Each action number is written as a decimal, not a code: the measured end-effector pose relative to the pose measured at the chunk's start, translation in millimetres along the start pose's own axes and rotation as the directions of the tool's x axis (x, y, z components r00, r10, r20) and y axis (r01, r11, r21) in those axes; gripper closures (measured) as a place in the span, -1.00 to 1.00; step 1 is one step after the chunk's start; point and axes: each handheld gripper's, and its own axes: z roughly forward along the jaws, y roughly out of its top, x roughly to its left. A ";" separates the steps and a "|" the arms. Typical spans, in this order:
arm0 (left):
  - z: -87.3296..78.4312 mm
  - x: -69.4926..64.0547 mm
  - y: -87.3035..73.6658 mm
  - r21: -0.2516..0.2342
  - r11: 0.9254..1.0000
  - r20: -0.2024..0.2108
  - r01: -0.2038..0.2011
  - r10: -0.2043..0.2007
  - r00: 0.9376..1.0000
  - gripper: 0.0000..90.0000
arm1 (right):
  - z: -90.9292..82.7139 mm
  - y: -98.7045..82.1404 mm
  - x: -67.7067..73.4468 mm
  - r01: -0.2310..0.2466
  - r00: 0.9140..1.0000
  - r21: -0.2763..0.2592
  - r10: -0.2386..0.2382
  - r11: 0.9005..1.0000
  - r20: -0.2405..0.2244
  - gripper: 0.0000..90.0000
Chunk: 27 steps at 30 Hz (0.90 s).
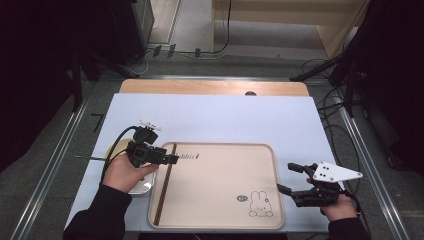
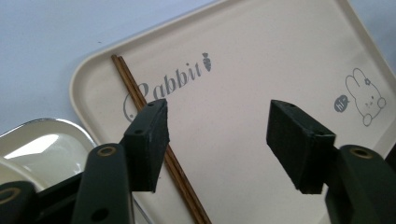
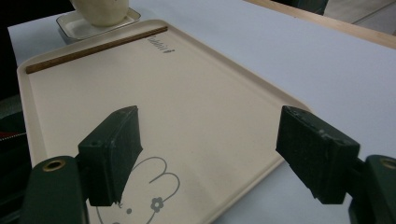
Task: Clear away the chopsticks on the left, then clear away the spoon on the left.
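Observation:
A beige tray [image 1: 220, 185] printed with a rabbit and the word "Rabbit" lies on the pale mat. A pair of brown chopsticks [image 1: 164, 185] lies flat along the tray's left side, also in the left gripper view [image 2: 133, 88] and the right gripper view [image 3: 93, 49]. My left gripper [image 1: 172, 159] hovers over the tray's left rim above the chopsticks, open with nothing between its jaws [image 2: 217, 140]. My right gripper [image 1: 286, 176] is held just off the tray's right edge, pointing left over the rabbit corner, open and empty [image 3: 208, 154].
A cream cup [image 3: 100, 9] stands on a small rectangular dish [image 1: 142, 188] just left of the tray, partly under the left hand. The pale mat [image 1: 215, 115] covers a wooden table whose far edge [image 1: 215, 87] shows. Cables and stands lie on the floor beyond.

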 end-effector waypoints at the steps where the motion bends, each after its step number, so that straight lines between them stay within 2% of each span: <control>1: -1.3 -0.2 -0.5 -0.004 1.000 -0.001 -0.001 0.001 1.000 -0.14 | 0.0 0.0 0.1 0.000 1.000 0.000 0.000 1.000 0.000 -0.50; 4: -6.9 1.2 -2.7 -0.013 1.000 0.038 -0.005 0.005 0.999 -0.17 | 0.0 -0.1 -0.2 -0.001 1.000 0.001 0.001 1.000 -0.001 -0.50; 11: -21.5 9.9 -7.7 -0.013 1.000 0.009 -0.009 0.009 1.000 -0.20 | 0.0 -0.4 0.0 -0.003 1.000 0.002 0.003 1.000 -0.002 -0.50; 15: -30.0 14.4 -11.6 -0.003 1.000 0.003 -0.022 0.022 1.000 -0.21 | 0.7 -0.4 0.2 0.000 1.000 0.006 0.000 1.000 -0.005 -0.50; 19: -37.7 19.3 -15.2 -0.015 1.000 0.005 -0.023 0.023 1.000 -0.22 | 1.0 -0.4 0.1 -0.002 1.000 0.005 0.002 1.000 -0.005 -0.50; 22: -43.7 24.4 -18.4 -0.030 1.000 0.006 0.000 0.000 1.000 -0.22 | 1.5 -0.3 0.1 -0.001 1.000 0.005 0.001 1.000 -0.008 -0.50; 27: -51.3 30.6 -22.5 -0.044 0.999 0.008 0.004 -0.004 1.000 -0.23 | 1.4 -0.4 -0.3 -0.004 1.000 0.006 0.004 1.000 -0.007 -0.50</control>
